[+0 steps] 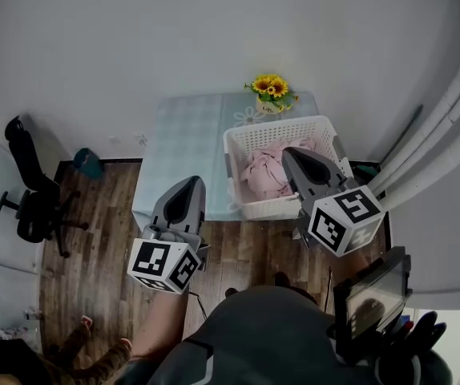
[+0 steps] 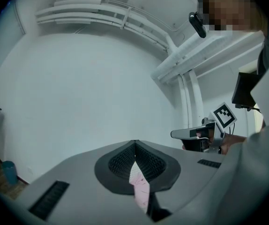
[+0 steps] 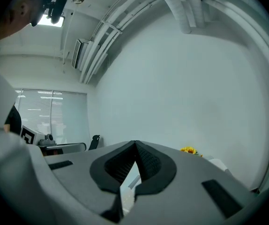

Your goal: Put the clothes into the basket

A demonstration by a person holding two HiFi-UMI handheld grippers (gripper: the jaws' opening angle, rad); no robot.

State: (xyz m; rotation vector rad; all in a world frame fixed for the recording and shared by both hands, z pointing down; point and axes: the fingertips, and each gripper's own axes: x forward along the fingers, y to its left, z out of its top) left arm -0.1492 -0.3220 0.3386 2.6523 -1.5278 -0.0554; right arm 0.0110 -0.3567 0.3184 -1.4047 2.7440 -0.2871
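The left gripper and the right gripper both have their jaws closed together and hold nothing. The pink clothes lie inside the basket at the front right corner of the table. No clothes show outside it, so the task looks finished.

No legible words, brands or numbers anywhere, only square coded markers on left tool and right tool cubes.
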